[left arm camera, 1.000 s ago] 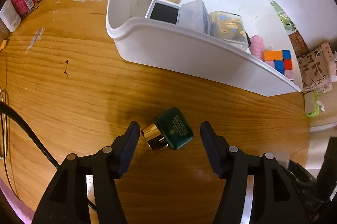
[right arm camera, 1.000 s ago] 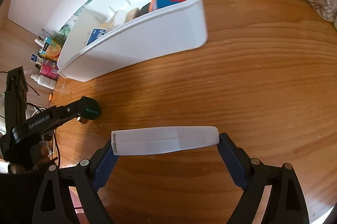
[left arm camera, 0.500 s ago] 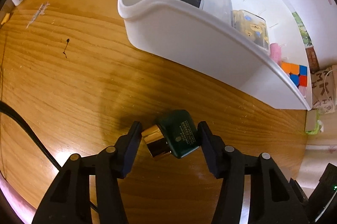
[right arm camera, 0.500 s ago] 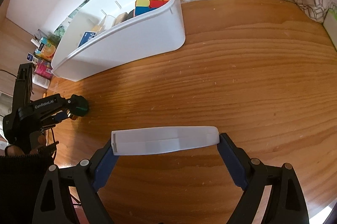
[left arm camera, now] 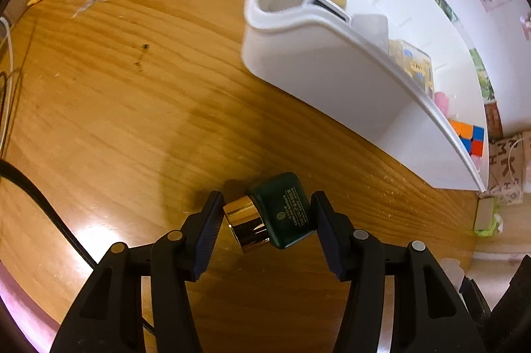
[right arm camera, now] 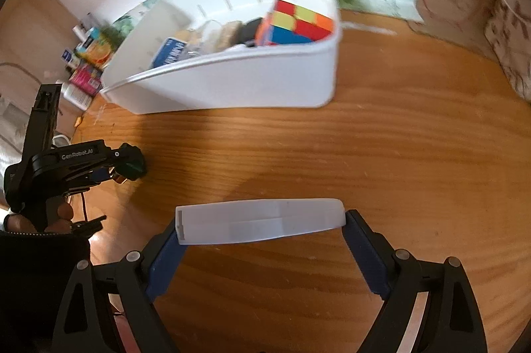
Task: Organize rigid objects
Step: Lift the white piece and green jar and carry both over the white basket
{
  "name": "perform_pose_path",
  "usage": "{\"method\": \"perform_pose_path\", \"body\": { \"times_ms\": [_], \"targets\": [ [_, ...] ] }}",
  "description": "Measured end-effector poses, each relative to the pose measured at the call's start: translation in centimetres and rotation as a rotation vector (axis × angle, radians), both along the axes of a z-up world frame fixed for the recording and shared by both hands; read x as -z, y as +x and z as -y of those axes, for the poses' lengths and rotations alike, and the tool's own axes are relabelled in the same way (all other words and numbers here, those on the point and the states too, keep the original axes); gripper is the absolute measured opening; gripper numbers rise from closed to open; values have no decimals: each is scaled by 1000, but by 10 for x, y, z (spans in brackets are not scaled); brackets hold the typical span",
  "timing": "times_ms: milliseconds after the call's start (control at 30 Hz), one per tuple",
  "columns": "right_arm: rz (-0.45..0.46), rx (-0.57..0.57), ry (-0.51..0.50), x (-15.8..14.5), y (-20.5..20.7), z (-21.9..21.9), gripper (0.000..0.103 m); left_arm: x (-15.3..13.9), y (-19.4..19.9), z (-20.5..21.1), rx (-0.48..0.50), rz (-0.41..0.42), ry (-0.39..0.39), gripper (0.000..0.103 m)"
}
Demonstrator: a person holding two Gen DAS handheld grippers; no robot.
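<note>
L wrist: my left gripper [left arm camera: 265, 210] has just been closing; pads now pinch the green gold-capped bottle [left arm camera: 272, 213] at the wooden table [left arm camera: 116, 120], near the white bin [left arm camera: 332, 67]. R wrist: my right gripper [right arm camera: 262, 223] is clamped wide on a white plastic case [right arm camera: 260, 221], above the table, bin beyond.

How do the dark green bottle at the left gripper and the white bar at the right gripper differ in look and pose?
The green bottle is short and dark with a shiny gold cap; the white bar is long, pale and plain.

The bottle lies tilted between the left gripper fingers; the bar spans straight across the right gripper.

The bottle fills a narrow opening; the bar needs a wide one.

Both sit between gripper fingers above the wooden table.
</note>
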State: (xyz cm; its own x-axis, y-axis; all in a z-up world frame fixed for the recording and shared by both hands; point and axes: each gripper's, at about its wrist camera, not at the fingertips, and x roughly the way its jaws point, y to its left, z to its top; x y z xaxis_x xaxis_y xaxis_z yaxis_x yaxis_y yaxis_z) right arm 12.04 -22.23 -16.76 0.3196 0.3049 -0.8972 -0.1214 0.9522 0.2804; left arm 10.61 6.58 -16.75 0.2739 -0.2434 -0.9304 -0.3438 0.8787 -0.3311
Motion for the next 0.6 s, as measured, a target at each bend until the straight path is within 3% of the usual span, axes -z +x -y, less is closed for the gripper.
{"method": "perform_pose_path", "body": {
  "times_ms": [200, 600],
  "targets": [
    [63, -89, 4, -11, 2, -25, 91, -16, -21, -22, -61, 77, -15, 58],
    [228, -188, 75, -36, -6, -75, 91, -71, -52, -69, -100, 330, -42, 58]
  ]
}}
